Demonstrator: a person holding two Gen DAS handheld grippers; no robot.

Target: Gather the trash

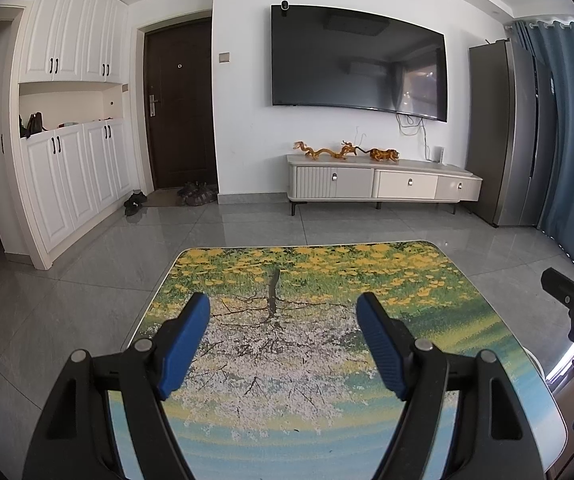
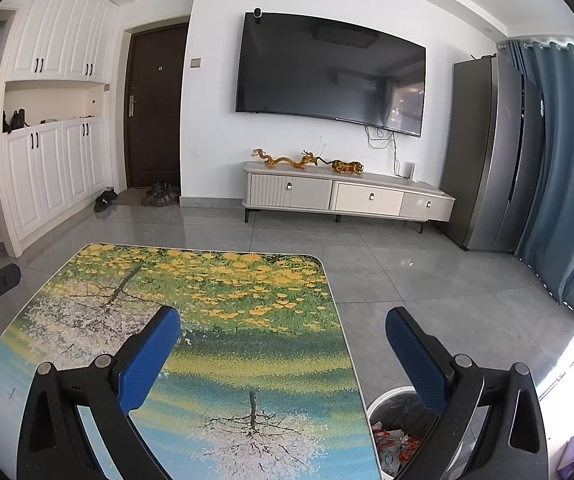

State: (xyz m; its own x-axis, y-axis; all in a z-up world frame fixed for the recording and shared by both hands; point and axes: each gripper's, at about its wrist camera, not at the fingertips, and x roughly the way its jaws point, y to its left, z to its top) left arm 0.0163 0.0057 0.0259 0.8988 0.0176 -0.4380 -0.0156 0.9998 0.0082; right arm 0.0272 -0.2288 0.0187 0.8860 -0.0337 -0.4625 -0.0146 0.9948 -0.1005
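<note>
Landmark: low table (image 1: 327, 276), rounded corners, glossy top printed with a tree, white blossom, yellow flowers and blue-green bands.
Floor: large grey polished tiles (image 2: 427, 292) all round the table.
Television: wide black screen (image 1: 359, 56), wall-mounted beyond the table's far edge.
Refrigerator: tall grey metal unit (image 2: 491, 152), beyond the table to the right, beside blue pleated curtains (image 2: 559, 168).
Cabinet: pale drawer stand (image 2: 347, 196) under the television, carrying amber glassy dragon and tiger figurines (image 2: 287, 160).
Trash bin: round white bin (image 2: 383, 404) with dark liner, on the floor just beside the table's near right corner; crumpled red-and-white wrappers (image 2: 391, 440) lie inside.
Left gripper (image 1: 283, 344): black frame, ribbed blue pads, jaws apart and empty, over the table top.
Right gripper (image 2: 283, 356): same build, jaws wide apart and empty, straddling the table's right edge, right pad above the bin.
</note>
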